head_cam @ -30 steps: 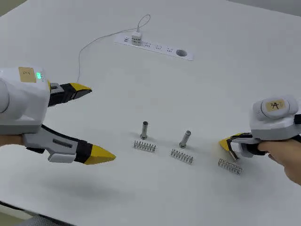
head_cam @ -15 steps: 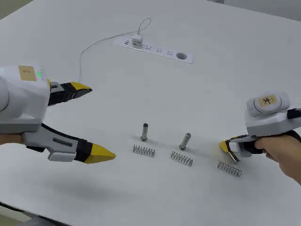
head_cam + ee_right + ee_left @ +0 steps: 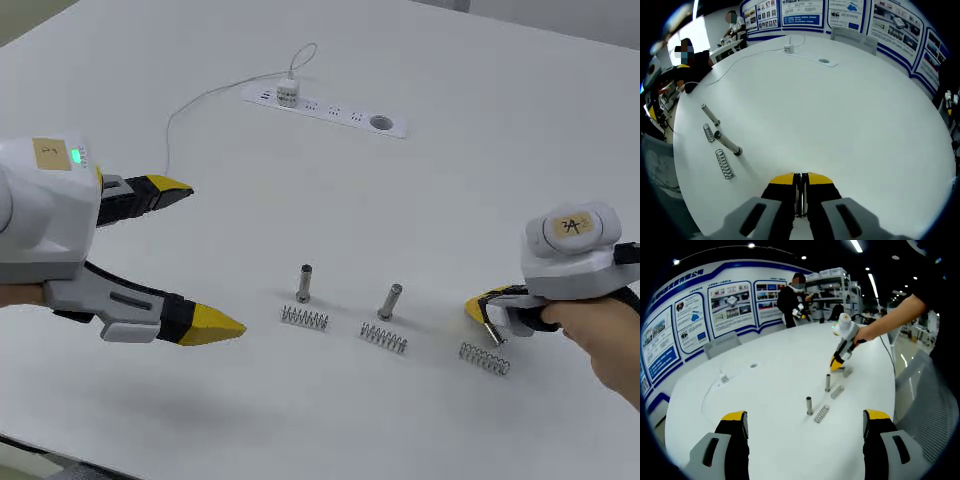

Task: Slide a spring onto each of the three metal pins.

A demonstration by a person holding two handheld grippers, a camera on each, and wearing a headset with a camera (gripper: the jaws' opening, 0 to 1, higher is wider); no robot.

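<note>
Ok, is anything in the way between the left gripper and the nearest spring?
Nothing visible. Just bare table lies between the open left gripper and the leftmost spring. Its pin stands beside the spring, off that line.

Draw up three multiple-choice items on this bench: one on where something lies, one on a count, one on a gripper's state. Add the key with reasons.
1. Where is the power strip?
A. Clamped in a gripper.
B. On the far side of the table.
C. On the floor.

2. How many springs lie on the table?
A. Three.
B. One.
C. Six.

3. How do the jaws of the left hand-held gripper stand?
A. Shut on a spring.
B. Shut on a cable.
C. Wide open, holding nothing.

Key:
1 B: in the head view the strip lies flat on the white top, well beyond the springs.
2 A: three coils lie in a row on the table.
3 C: its yellow tips stand far apart, with bare table between them.
</note>
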